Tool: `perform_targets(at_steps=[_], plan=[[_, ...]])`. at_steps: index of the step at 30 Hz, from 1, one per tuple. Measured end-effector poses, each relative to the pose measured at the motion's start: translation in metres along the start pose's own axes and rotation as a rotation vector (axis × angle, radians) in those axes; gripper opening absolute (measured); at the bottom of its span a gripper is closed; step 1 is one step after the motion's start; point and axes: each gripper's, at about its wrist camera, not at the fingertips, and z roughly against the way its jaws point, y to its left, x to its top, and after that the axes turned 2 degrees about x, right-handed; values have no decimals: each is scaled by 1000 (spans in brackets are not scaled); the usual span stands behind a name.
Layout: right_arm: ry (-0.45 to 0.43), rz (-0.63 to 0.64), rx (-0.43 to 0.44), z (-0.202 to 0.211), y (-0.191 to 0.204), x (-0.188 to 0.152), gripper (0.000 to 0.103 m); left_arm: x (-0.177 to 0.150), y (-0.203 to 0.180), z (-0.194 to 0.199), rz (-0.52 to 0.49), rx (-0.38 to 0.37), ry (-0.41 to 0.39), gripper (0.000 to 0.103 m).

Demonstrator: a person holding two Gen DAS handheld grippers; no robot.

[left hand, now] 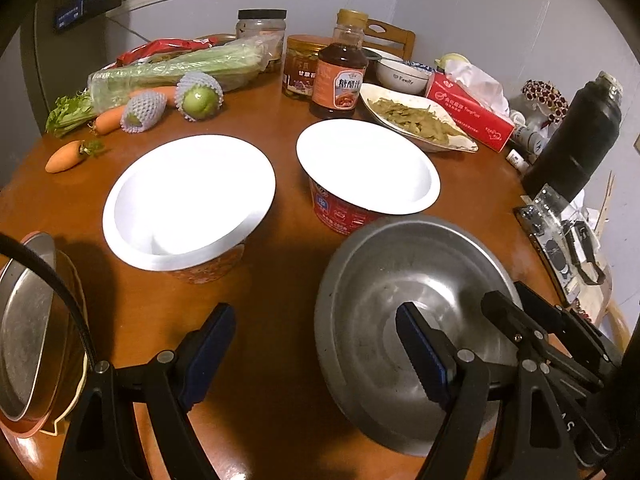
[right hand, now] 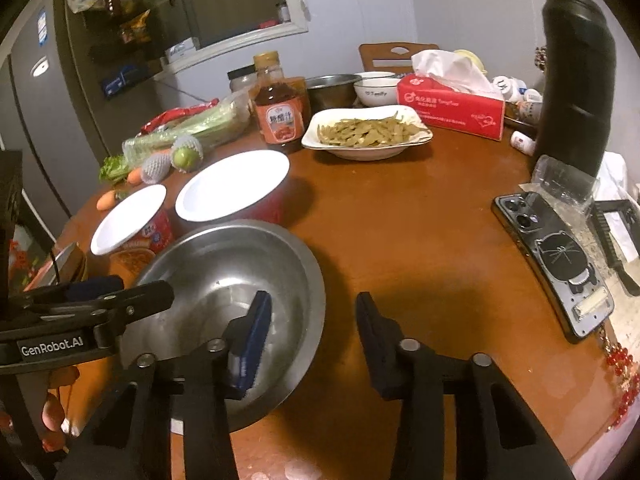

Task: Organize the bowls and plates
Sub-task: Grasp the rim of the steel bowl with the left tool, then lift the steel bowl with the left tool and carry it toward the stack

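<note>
A wide steel bowl (left hand: 380,280) (right hand: 224,264) sits empty on the brown round table (left hand: 280,360), near its front edge. My left gripper (left hand: 316,346) is open and straddles the bowl's left rim, one blue pad inside and one outside, neither touching. My right gripper (right hand: 316,334) straddles the opposite rim the same way, with a clear gap between both pads and the metal. Behind the steel bowl stand two paper noodle bowls (left hand: 188,200) (left hand: 368,168) with white insides. A stack of steel plates (left hand: 24,320) lies at the far left edge.
A white plate of green beans (right hand: 368,132), a ceramic bowl (right hand: 376,90) and a second steel bowl (right hand: 332,88) stand at the back. A sauce bottle (right hand: 280,112), tissue box (right hand: 452,108), black flask (right hand: 576,80), phone (right hand: 556,256) and vegetables (left hand: 160,76) crowd the edges.
</note>
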Motion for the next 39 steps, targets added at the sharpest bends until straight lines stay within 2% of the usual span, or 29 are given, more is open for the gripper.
perform_targets(at_steps=[2,4,10,15,22,29,39], plan=[[2,7,1,-2,1,0,38,0,-3,-3,-7,6,5,78],[0,12,7,-1,2,0,36,-1,-6,-4,-18,2,9,67],[4,34,30,-3,8,1,28,-4,-15,-9,-52,-31,32,47],[-1,45,22,1,12,-1,27,-6,-15,-3,-47,-56,25,47],[-4,73,27,13,27,-4,27,-12,-3,16,-33,-46,13,47],[-27,125,66,30,55,-8,28,-24,18,40,-15,-9,-9,47],[1,155,103,38,80,-25,28,-44,36,58,-5,22,-19,47]])
